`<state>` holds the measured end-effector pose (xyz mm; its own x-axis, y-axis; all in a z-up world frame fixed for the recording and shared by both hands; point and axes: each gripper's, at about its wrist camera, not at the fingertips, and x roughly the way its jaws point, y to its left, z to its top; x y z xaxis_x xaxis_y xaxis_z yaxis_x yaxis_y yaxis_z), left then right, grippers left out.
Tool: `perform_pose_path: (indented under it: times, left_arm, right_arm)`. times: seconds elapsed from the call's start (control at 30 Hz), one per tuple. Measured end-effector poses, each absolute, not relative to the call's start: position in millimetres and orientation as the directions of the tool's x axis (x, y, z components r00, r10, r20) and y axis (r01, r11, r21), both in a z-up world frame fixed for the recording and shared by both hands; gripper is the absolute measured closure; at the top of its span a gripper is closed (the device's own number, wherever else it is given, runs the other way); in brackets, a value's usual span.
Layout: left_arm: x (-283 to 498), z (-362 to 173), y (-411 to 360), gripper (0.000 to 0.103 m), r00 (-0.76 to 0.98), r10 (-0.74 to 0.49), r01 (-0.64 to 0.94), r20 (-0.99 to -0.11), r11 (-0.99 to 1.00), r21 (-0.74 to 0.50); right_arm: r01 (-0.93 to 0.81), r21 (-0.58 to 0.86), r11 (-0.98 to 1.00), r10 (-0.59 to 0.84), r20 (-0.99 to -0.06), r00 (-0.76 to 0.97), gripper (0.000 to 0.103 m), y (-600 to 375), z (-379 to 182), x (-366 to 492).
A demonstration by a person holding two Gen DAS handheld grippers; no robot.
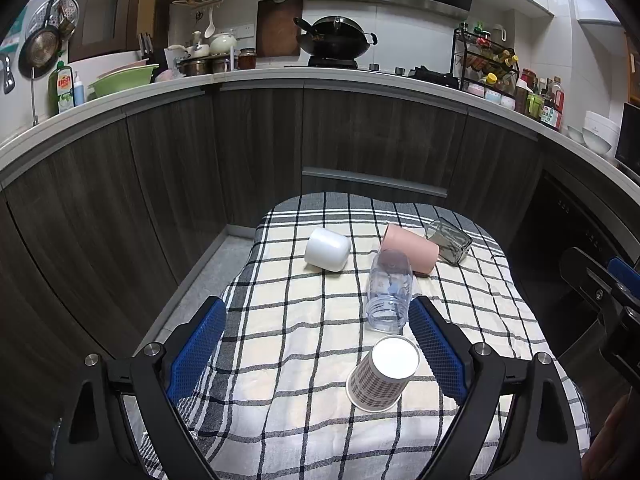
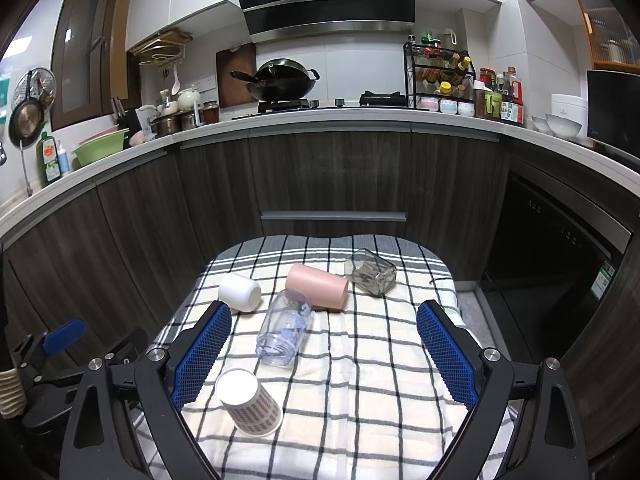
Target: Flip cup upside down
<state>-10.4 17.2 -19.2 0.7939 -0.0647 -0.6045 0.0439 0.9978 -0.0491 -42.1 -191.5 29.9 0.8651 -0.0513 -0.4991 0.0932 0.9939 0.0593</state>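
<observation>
Paper cup [image 1: 382, 374] already stands mouth-down on the tabletop [image 1: 280, 340]. Both tongs, left [image 1: 320, 350] and right [image 2: 322, 354], gape wide, empty. Next we'd grab the clear cup [image 1: 389, 290] lying sideways.

Both cameras sit just behind their own blue-padded fingers and look forward and slightly down across the checked cloth [image 1: 304, 332] toward the kitchen counter [image 1: 256, 76] and the wok [image 1: 336, 40] beyond.

The left wrist view hangs over the near left part of the cloth; the patterned paper cup [image 1: 382, 374] lies close below it, between the wide-set fingers of the left gripper [image 1: 320, 350]. The right gripper [image 1: 600, 292] shows at its right edge.

The right wrist view sits further right, seemingly at similar height, with the same cup [image 2: 248, 402] low left of centre between the fingers of the right gripper [image 2: 324, 354]. The left gripper [image 2: 64, 336] enters at its left edge.

Both views share the cloth, the four lying cups and the counter wall.
</observation>
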Motion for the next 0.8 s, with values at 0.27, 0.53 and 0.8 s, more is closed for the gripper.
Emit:
perform_pose_path:
  times: [0.27,0.53,0.8]
  left_arm:
    - [-10.0,-19.9,17.0,0.009,0.790,-0.064,0.046,-0.609,0.998,-0.045]
    - [-10.1,-21.2,14.1,0.009,0.787,-0.062,0.049,-0.614,0.998,-0.038]
    - [-9.5,-21.1,13.1,0.009,0.787,-0.061,0.051,-0.614,0.998,-0.034]
  right_arm:
    - [0.094,0.062,0.994,-0.051,-0.502,0.863,0.009,-191.4,29.8,-42.3]
    - [0.094,0.062,0.994,-0.050,-0.506,0.861,0.009,-192.0,28.5,-41.8]
    - [0.094,0.062,0.994,-0.050,-0.505,0.861,0.009,-192.3,28.6,-41.5]
